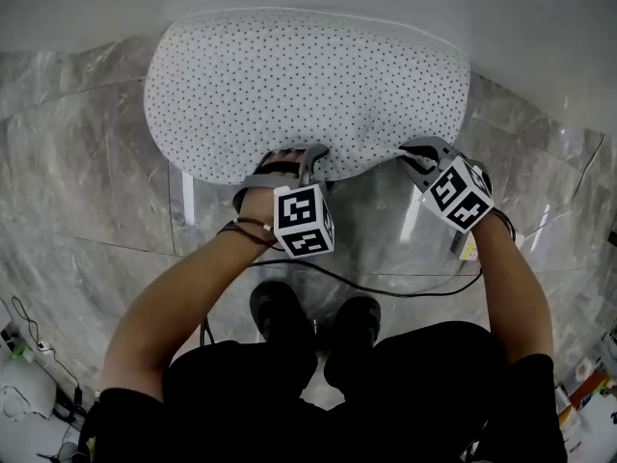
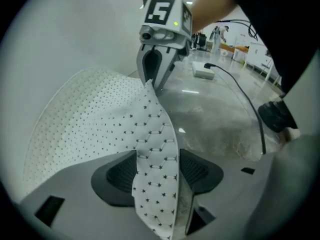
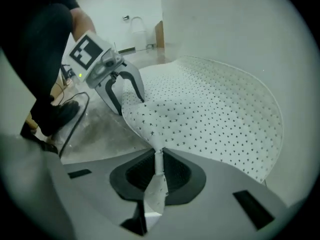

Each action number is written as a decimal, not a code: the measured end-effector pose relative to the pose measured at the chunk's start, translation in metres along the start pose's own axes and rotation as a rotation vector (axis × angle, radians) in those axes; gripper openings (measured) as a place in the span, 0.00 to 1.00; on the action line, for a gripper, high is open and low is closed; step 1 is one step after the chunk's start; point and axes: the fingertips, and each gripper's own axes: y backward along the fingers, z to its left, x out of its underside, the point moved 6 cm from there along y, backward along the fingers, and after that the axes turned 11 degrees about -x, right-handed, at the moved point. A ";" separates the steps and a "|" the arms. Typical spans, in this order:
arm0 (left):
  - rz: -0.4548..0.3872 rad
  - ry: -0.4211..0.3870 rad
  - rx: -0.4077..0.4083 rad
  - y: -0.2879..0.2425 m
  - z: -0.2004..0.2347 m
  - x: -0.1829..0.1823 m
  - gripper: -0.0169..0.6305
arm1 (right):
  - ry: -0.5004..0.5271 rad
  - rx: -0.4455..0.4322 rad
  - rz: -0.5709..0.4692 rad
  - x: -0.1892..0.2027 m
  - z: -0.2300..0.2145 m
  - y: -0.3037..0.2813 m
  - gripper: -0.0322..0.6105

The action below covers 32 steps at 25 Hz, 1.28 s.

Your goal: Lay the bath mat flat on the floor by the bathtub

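Bath mat spread on the grey marble floor, its near edge raised.

White and speckled with small dark stars, the mat fills the head view from centre to 12 o'clock, with its far edge close beside the pale bathtub wall. The left hand-held gripper clamps a lifted fold at the mat's 6 o'clock edge, pads pressed on both faces of the cloth. The right hand-held gripper nips the rim at about 4 o'clock, jaws squeezed to a thin pinch. Both point steeply down. Dark shoes stand at 6 o'clock from the mat, with a black cable lying between shoes and mat.
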 end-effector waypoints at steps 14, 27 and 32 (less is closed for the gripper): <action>0.026 -0.080 0.214 0.024 -0.033 0.006 0.05 | 0.033 -0.126 0.100 0.020 0.060 -0.009 0.13; 0.036 -0.107 0.402 0.034 -0.073 -0.008 0.05 | 0.008 -0.191 0.174 0.058 0.095 -0.018 0.21; 0.014 -0.134 0.359 0.032 -0.080 -0.001 0.13 | -0.025 -0.235 0.141 0.063 0.100 -0.017 0.39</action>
